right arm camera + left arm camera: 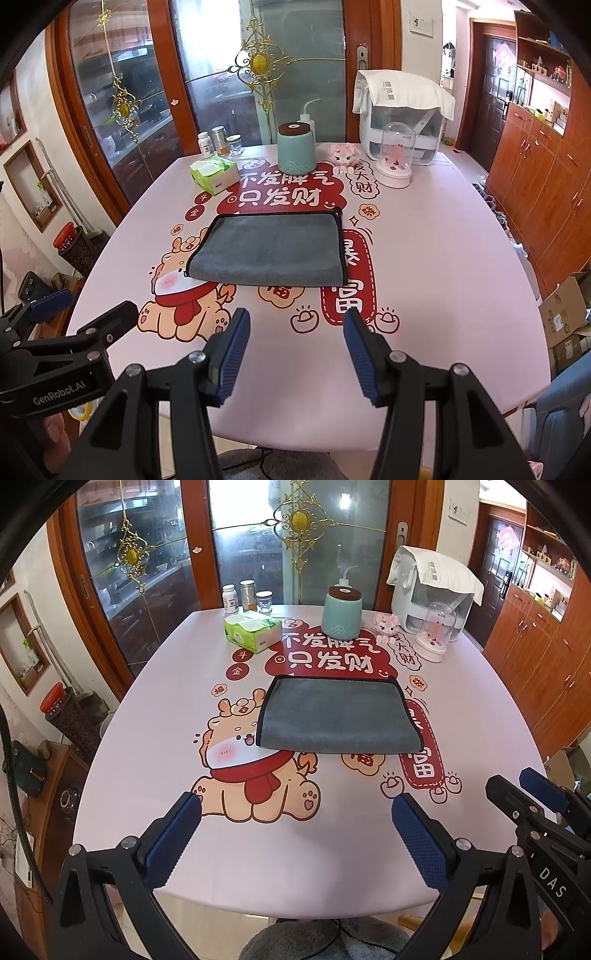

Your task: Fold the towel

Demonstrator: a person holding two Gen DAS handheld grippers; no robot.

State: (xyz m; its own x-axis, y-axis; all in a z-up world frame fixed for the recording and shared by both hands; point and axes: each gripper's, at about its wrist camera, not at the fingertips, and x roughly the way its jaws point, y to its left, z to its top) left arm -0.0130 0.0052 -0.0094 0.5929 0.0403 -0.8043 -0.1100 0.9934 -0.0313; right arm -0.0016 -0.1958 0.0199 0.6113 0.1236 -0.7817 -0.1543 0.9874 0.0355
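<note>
A grey towel with black edging lies folded flat in the middle of the pink printed table. It also shows in the right wrist view. My left gripper is open and empty, held over the near table edge, well short of the towel. My right gripper is open and empty too, beside the left one, also short of the towel. The right gripper shows at the right edge of the left wrist view, and the left gripper at the left edge of the right wrist view.
At the back of the table stand a green tissue box, three small jars, a teal canister, a small pink figure, a glass-dome ornament and a white appliance with a cloth over it. Wooden cabinets line the right wall.
</note>
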